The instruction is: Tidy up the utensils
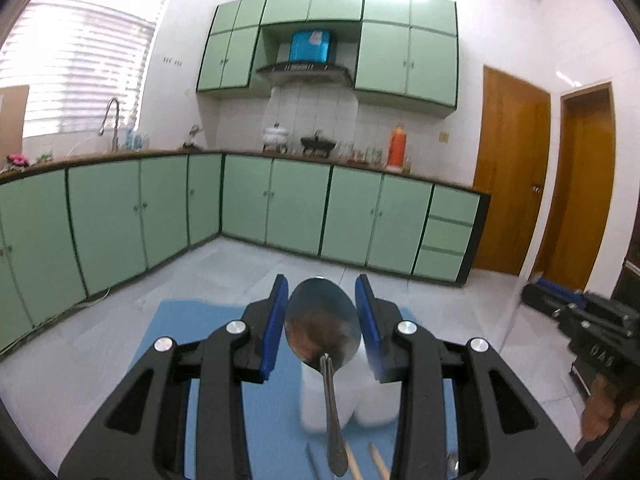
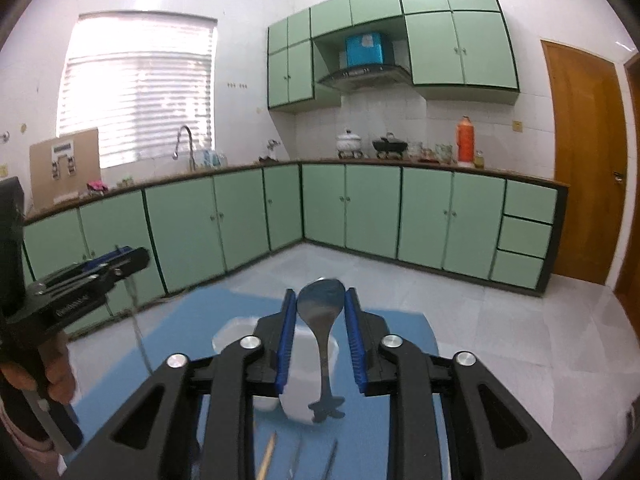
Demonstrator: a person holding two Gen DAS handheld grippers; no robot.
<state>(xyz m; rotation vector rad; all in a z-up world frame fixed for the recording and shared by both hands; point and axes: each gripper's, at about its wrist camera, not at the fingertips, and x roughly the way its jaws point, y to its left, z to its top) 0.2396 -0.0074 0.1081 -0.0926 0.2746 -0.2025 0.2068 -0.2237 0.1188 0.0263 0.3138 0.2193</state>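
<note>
The left claw (image 1: 322,328), partly closed, pinches the bowl of a large shiny steel spoon (image 1: 322,328) by its edges, handle hanging down. The right claw (image 2: 320,340), narrower, clamps a smaller steel spoon with a decorative handle end (image 2: 323,344) the same way. Both hang above white plastic holder cups (image 2: 298,380) on the blue-covered tabletop (image 2: 192,320), probably so the handles can drop in first. Wooden chopsticks (image 1: 376,462) lie at the tabletop's near edge.

Both wrist views face the green cabinets (image 1: 280,200) from above the blue mat (image 2: 224,312).
</note>
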